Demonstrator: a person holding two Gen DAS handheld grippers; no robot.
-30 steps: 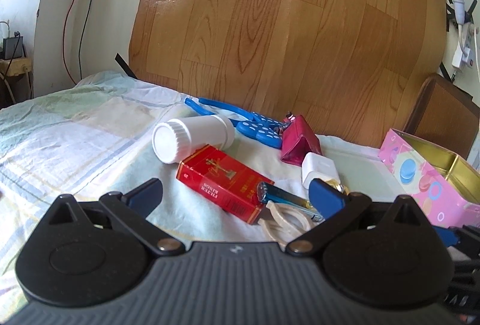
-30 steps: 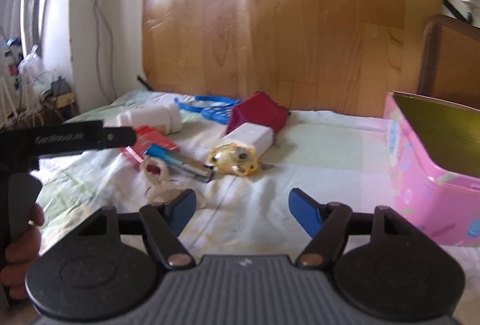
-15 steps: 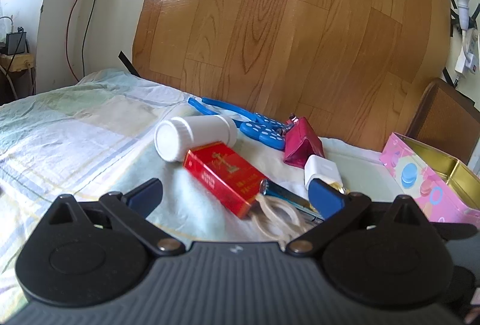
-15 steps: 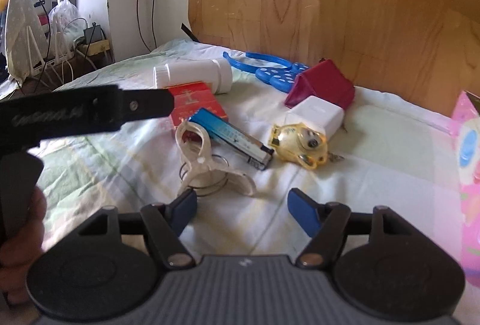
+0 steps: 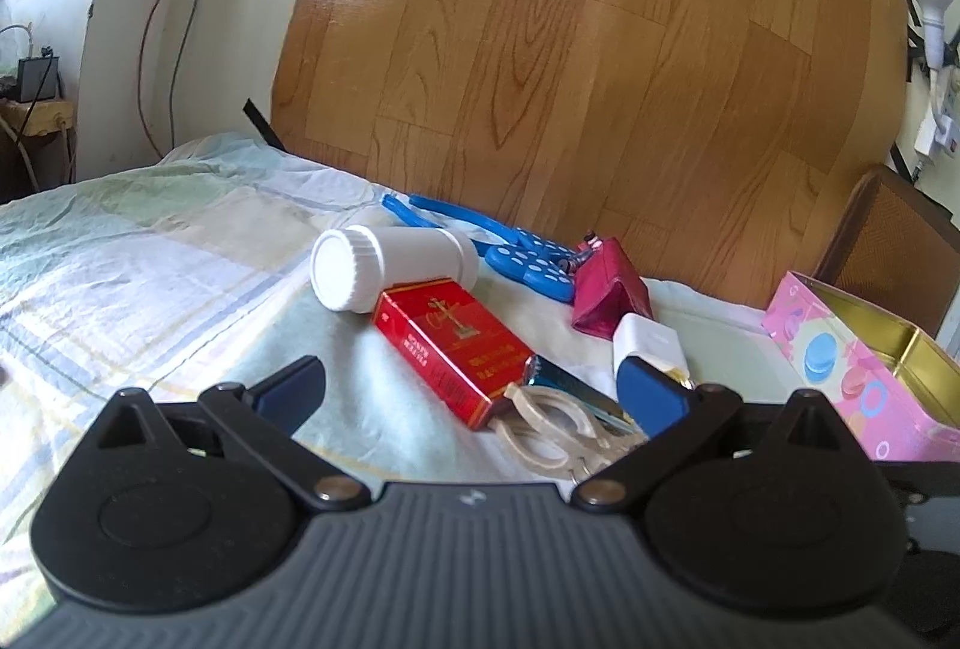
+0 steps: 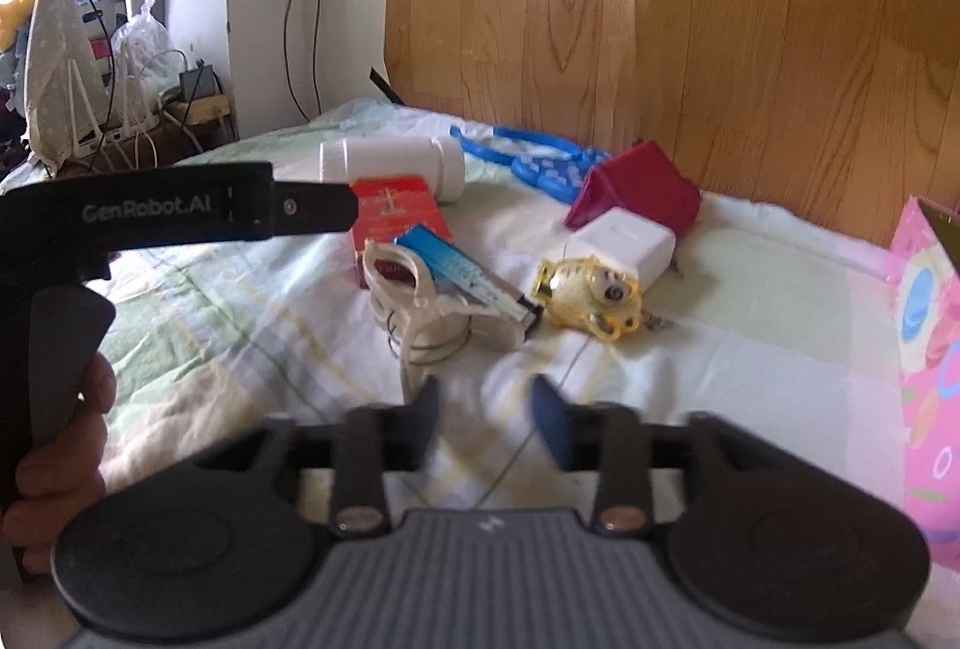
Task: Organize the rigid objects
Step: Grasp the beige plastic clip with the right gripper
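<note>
Rigid objects lie clustered on the bed sheet: a white bottle on its side, a red box, a beige clip, a blue lighter, a yellow toy, a white charger, a maroon pouch and a blue polka-dot holder. A pink tin stands open at the right. My left gripper is open and empty, just short of the red box. My right gripper is narrowed but still open, empty, just short of the beige clip.
A wood-pattern headboard stands behind the objects. The left gripper's handle and the hand holding it cross the left of the right wrist view. A folded ironing board and cables stand at far left beyond the bed.
My right gripper has moved forward and left toward the beige clip and its jaws have narrowed. My left gripper has shifted only slightly and stays open.
</note>
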